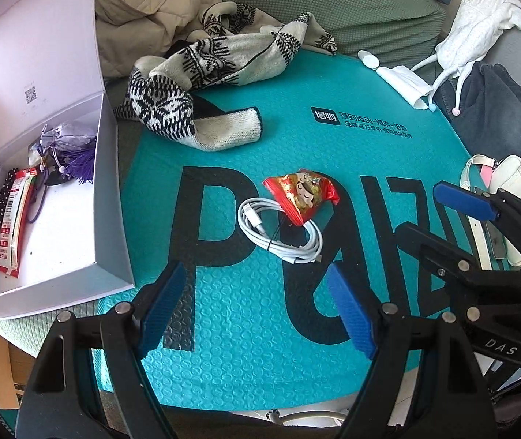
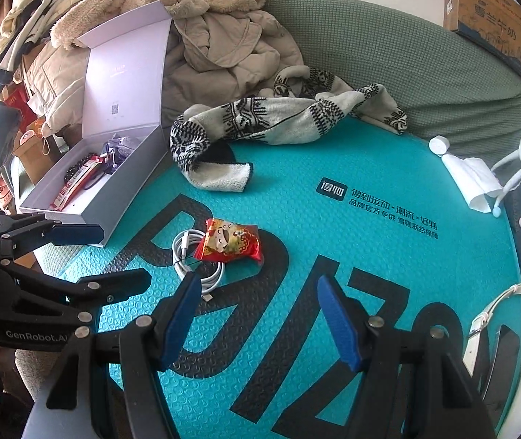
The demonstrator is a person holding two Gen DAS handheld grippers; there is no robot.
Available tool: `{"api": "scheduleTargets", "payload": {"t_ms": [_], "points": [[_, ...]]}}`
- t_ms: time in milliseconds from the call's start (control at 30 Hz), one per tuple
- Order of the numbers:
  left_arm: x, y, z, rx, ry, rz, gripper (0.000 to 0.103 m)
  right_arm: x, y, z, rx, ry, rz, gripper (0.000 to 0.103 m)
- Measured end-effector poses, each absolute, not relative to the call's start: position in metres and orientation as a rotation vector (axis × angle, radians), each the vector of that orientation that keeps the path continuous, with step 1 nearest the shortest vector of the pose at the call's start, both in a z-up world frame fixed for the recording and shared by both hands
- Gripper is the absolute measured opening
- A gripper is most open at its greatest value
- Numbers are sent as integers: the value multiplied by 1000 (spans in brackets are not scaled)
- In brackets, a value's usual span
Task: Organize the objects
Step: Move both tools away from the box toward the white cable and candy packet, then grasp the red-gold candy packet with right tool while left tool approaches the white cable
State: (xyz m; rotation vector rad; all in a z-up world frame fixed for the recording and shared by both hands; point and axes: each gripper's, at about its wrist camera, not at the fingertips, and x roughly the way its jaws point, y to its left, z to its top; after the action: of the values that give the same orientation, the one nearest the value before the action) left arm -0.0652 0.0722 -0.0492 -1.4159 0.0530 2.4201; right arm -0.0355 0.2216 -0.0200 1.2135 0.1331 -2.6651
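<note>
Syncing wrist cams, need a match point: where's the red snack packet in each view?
Left wrist: red snack packet just above centre, lying over the upper right edge of the coiled white cable, ahead of the open left claw.
Right wrist: packet left of centre, overlapping the cable's right side, beyond the open right claw.
Shared landmark: the open white box, left of the packet in both.
</note>
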Motion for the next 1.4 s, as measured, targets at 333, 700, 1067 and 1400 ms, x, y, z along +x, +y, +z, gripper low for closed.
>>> {"api": "scheduleTargets", "payload": {"t_ms": [333, 700, 1067, 1400], "points": [[-84, 69, -80, -1485, 30, 2428, 78, -65, 216, -43, 1256, 123, -2600, 67], [-90, 57, -95, -1534, 5, 2452, 78, -102, 199, -63, 1277, 117, -2489, 75], [-95, 54, -96, -1527, -7, 2451, 78, -133, 194, -89, 1334, 3, -2442, 62], [-93, 82, -95, -1459, 12, 2377, 78, -117, 219, -89, 1360, 29, -2511, 58]]}}
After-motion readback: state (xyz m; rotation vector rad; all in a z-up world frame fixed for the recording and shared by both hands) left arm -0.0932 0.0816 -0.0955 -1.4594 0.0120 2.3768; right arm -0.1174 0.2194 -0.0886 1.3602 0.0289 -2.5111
